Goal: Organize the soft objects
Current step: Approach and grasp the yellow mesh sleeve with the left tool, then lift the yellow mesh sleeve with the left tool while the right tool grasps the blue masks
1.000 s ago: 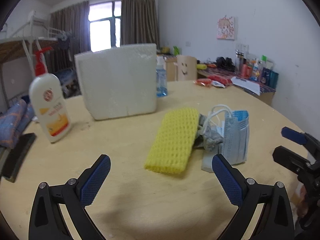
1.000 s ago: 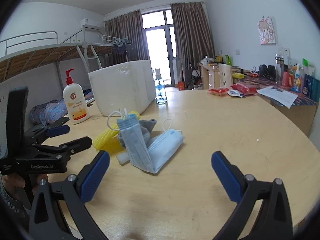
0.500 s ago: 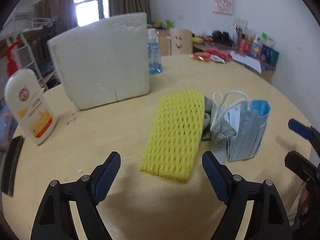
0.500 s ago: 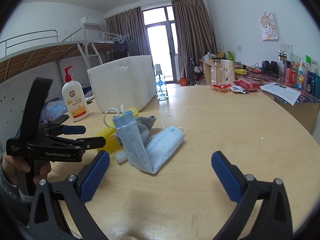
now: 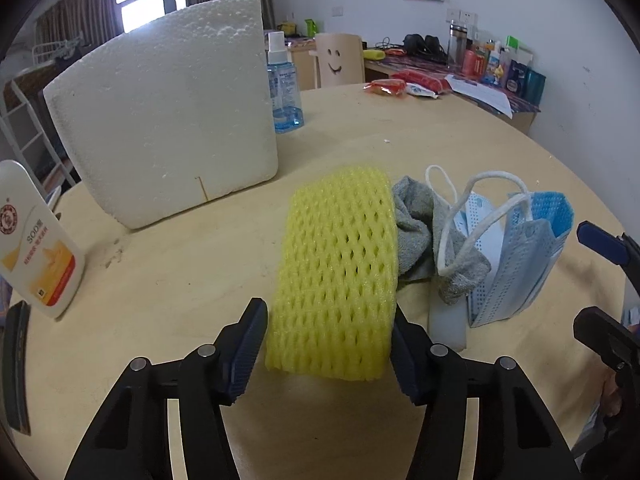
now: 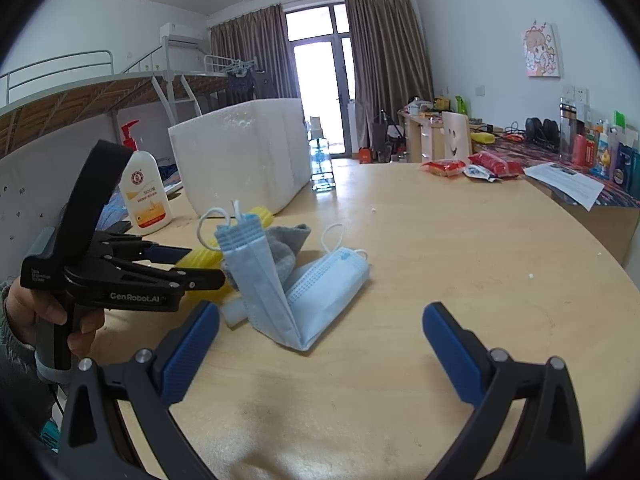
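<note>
The yellow foam net (image 5: 336, 272) lies flat on the worktop (image 5: 168, 280), in front of the white foam box (image 5: 168, 120), with the grey sock (image 5: 416, 228) touching its right edge and the blue face masks (image 5: 516, 256) just beyond the sock. A second ago my left tool (image 5: 326, 340) hung well back from the net with its pads spread wide; now it has come forward and narrowed, so the near end of the net sits between the two blue pads. The right pad looks to be touching the net's edge; the left pad shows a thin gap, so I judge the grip not yet made. That tells me the net is the first soft piece to be taken, probably toward the foam box.

My right tool (image 6: 320, 344) hangs wide open and empty above the worktop, on the near side of the masks (image 6: 308, 280), touching nothing. It has hardly shifted over the last second.
</note>
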Motion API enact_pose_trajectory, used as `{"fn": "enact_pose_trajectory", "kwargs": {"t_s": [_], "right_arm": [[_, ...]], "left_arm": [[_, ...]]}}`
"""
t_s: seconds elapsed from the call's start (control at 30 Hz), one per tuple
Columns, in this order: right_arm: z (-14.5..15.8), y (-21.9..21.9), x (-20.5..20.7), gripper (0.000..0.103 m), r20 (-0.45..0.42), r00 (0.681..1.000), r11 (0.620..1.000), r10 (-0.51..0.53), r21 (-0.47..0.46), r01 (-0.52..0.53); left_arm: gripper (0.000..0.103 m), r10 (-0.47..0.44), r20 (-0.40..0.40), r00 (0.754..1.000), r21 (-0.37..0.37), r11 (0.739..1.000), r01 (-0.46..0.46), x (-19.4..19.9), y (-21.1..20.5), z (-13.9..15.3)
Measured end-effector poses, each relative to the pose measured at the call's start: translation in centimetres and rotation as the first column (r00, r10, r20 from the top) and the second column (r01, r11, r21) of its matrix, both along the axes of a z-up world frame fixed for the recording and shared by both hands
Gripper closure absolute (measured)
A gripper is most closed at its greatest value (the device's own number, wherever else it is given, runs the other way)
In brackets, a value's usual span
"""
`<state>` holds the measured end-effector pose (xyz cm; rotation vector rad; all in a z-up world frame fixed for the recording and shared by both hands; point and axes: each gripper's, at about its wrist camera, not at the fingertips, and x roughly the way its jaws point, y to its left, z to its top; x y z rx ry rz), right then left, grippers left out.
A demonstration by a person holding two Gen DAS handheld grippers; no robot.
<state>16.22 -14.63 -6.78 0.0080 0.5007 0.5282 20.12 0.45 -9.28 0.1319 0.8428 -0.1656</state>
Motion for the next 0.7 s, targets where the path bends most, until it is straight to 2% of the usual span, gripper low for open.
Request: {"fn": "enact_pose_trajectory", "kwargs": {"t_s": [0.3, 0.47, 0.7], "right_arm": [[0.2, 0.9, 0.3, 0.0, -0.011, 1.0, 1.0, 0.014, -0.02, -0.014], [0.3, 1.6, 0.2, 0.0, -0.016, 1.0, 0.999, 0.023, -0.042, -0.023], [0.6, 2.1, 0.5, 0.0, -0.028, 0.999, 0.996, 0.046, -0.077, -0.048]], "left_arm": [[0.066, -0.013, 0.003, 1.0, -0.031, 0.999, 0.014, 0.2, 0.7, 0.1], [0.089, -0.003, 0.009, 1.0, -0.049, 0.999, 0.003, 0.3, 1.3, 0.2], [0.09, -0.018, 0.013, 1.0, -0.119, 0.993, 0.02, 0.1, 2.2, 0.4]]}}
